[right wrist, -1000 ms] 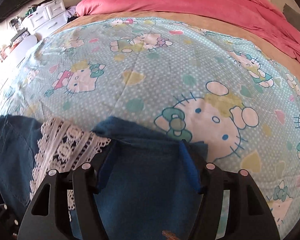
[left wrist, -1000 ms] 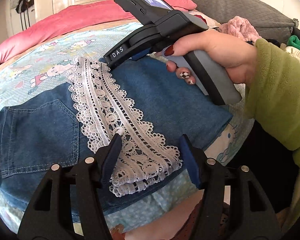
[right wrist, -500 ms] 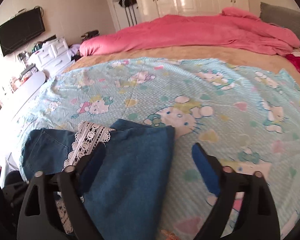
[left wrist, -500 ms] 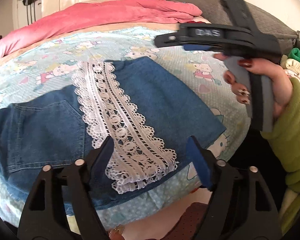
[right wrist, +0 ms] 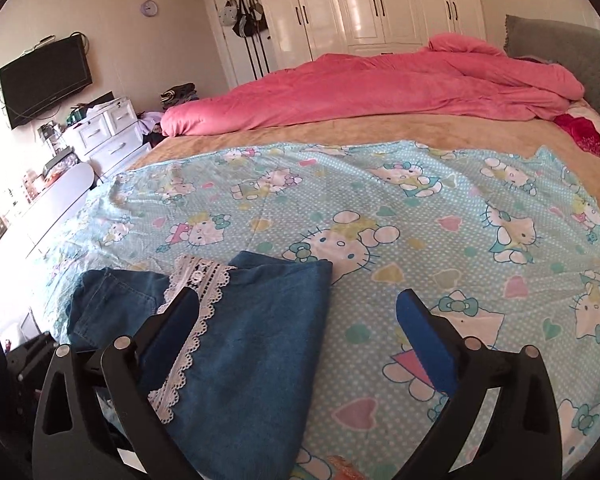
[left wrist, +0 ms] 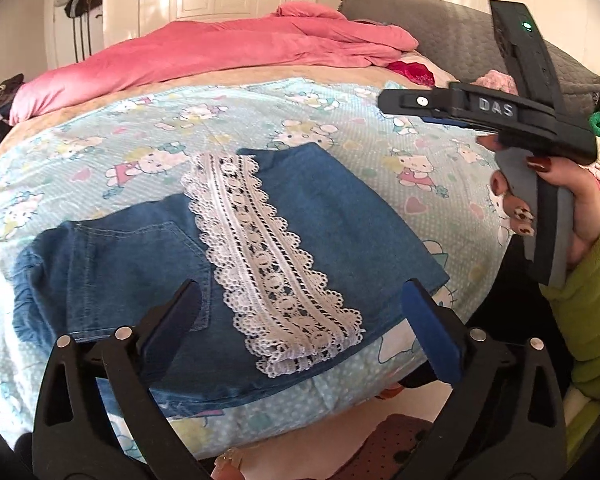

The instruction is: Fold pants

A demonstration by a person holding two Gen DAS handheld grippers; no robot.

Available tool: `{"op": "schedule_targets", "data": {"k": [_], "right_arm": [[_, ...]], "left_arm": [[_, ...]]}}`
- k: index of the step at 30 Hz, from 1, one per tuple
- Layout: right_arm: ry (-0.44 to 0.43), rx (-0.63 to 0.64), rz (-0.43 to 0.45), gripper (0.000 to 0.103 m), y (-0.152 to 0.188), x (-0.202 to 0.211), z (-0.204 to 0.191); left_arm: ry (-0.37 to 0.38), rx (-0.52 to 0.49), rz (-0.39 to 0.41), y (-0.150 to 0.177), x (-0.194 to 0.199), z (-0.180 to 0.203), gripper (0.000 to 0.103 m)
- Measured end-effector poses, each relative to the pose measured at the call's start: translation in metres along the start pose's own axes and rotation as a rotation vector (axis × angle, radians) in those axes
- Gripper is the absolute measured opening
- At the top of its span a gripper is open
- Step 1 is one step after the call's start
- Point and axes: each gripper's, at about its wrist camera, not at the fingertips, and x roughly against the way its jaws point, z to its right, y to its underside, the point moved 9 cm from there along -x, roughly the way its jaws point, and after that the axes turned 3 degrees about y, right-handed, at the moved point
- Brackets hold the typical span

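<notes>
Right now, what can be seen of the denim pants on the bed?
The denim pants are blue, folded into a compact flat stack on the Hello Kitty sheet near the bed's edge. A white lace band runs across the top layer; a stitched back pocket shows beside it. The left gripper and right gripper hover open above; neither appears to touch the pants.
</notes>
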Motion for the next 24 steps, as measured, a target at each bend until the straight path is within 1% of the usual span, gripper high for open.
{"op": "schedule_targets", "data": {"k": [10,15,20,24], "right_arm": [[-0.03,0.067,0.012,0.099,-0.004,0.015,-0.032],[-0.05,0.119,0.004,0.099,-0.005,0.015,-0.058],[-0.073,0.18,-0.014,0.099,-0.005,0.01,-0.088],[-0.122,0.218,-0.039,0.099,-0.006,0.001,-0.114]], "left_arm": [[-0.061,0.057,0.026,0.001,0.021,-0.025,0.094],[-0.081,0.097,0.038,0.006,0.032,-0.041,0.094],[-0.1,0.159,0.044,0.015,0.042,-0.065,0.094],[-0.129,0.209,0.048,0.023,0.051,-0.083,0.094]]}}
